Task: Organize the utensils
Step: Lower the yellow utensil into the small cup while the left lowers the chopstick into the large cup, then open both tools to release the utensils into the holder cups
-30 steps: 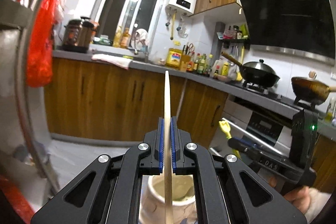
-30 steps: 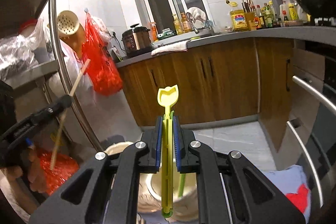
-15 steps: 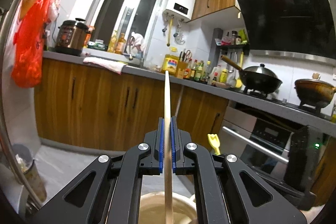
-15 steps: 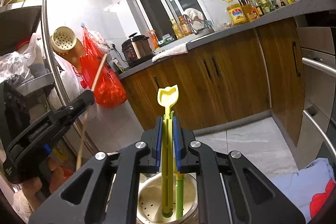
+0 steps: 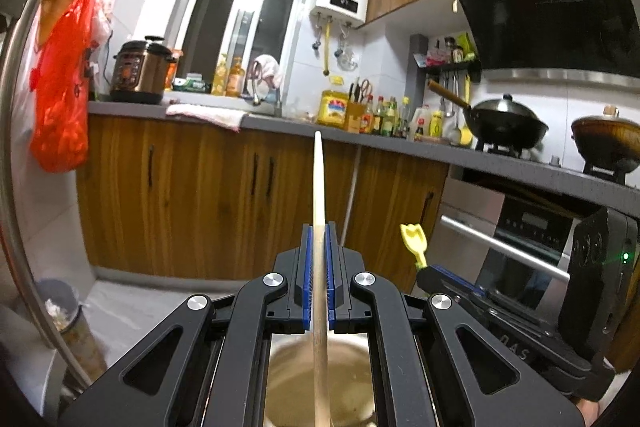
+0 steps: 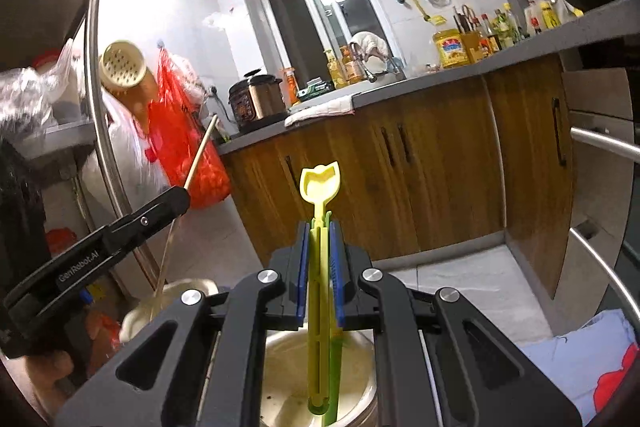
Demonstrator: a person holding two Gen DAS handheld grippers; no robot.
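Gripping a wooden chopstick (image 5: 319, 227), left tongs (image 5: 319, 275); right tongs (image 6: 320, 275) clamp yellow utensils (image 6: 319, 227).

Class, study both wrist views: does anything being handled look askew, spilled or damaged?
Nothing stands out. The left hand-held gripper holds a wooden chopstick upright over its cup; the right hand-held gripper holds a yellow utensil inside the holder.

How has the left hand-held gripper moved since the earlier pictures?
Yes. In the right wrist view the left hand-held gripper and its wooden stick have risen and shifted right, away from the shelf pole toward the red bag.
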